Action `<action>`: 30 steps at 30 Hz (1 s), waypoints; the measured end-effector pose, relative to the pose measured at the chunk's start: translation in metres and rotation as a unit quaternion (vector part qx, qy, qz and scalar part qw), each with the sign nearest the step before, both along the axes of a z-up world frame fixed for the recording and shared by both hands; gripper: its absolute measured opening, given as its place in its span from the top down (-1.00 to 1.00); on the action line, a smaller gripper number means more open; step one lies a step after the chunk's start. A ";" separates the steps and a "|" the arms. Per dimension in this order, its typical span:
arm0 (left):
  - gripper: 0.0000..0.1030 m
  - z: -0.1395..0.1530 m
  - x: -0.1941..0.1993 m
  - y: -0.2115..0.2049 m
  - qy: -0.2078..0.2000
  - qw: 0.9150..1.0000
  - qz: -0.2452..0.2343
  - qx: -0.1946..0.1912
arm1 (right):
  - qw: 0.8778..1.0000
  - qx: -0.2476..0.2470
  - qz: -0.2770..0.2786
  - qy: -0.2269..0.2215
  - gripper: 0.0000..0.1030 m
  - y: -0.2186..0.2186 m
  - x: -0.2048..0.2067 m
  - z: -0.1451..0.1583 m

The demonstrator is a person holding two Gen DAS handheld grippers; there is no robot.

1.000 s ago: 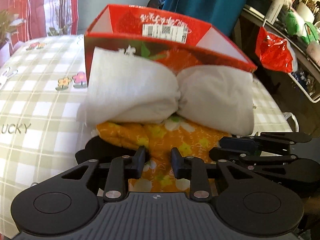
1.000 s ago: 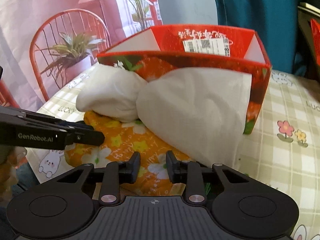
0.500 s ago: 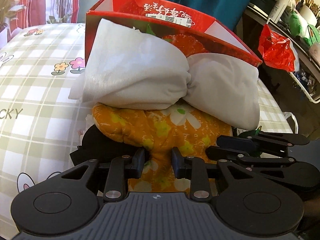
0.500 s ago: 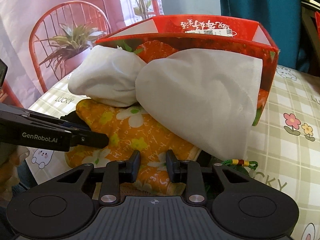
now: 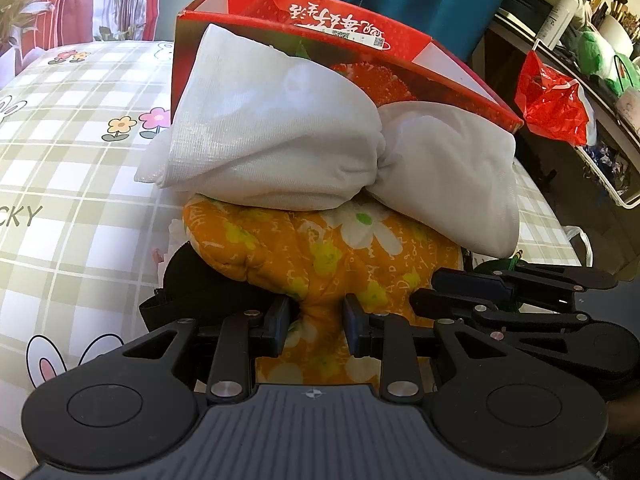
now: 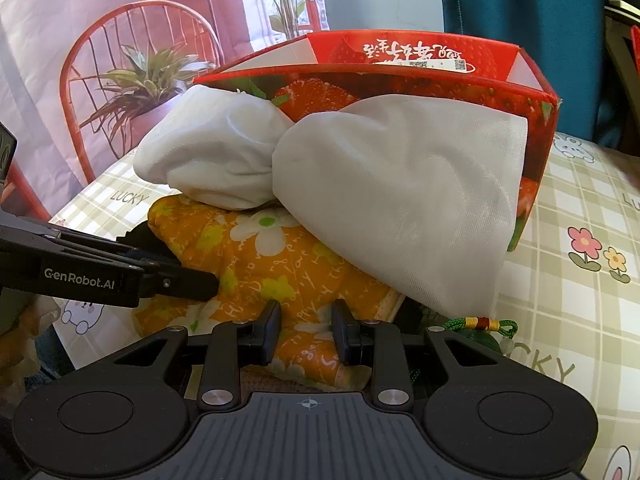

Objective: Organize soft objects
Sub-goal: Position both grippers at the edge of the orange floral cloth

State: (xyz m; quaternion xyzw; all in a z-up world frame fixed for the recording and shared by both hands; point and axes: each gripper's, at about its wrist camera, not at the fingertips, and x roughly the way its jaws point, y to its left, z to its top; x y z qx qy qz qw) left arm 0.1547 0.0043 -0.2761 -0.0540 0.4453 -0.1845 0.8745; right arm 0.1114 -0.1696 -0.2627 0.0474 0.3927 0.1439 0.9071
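Left wrist view: the left gripper [image 5: 316, 320] is clamped on the near edge of the orange flower-printed padded cloth [image 5: 340, 248], lifting it so the knotted white cloth bundle [image 5: 320, 152] rides on top toward the red strawberry-printed cardboard box [image 5: 360, 32].

Right wrist view: the right gripper [image 6: 306, 330] pinches the same cloth's near edge; judging by this, 2 grips keep the load level above the checked tablecloth [image 6: 580, 208].

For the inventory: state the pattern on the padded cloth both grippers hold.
Orange cloth with white and yellow flowers; right wrist view.

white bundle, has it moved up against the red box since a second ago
Yes. The white bundle has risen: its top now reaches the red box's front rim, which earlier stood clear above it.
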 end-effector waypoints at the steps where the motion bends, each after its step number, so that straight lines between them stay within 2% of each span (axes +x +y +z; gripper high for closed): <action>1: 0.40 0.000 0.000 0.000 0.000 1.000 0.000 0.000 | 1.000 0.000 0.000 0.000 0.50 0.000 0.000 0.000; 12: 0.39 -0.002 -0.001 0.000 0.001 1.000 -0.001 0.002 | 1.000 0.014 -0.006 0.005 0.50 -0.007 0.000 0.002; 18: 0.39 -0.002 -0.001 0.000 0.000 1.000 -0.002 0.003 | 1.000 0.007 -0.022 -0.009 0.47 -0.005 -0.007 0.006; 23: 0.39 -0.003 -0.001 0.000 0.001 1.000 -0.004 0.002 | 0.998 0.022 -0.050 -0.017 0.45 -0.013 -0.008 0.010; 30: 0.39 -0.003 -0.001 -0.001 0.001 1.000 -0.005 0.005 | 0.996 0.029 -0.084 -0.027 0.27 -0.022 -0.009 0.014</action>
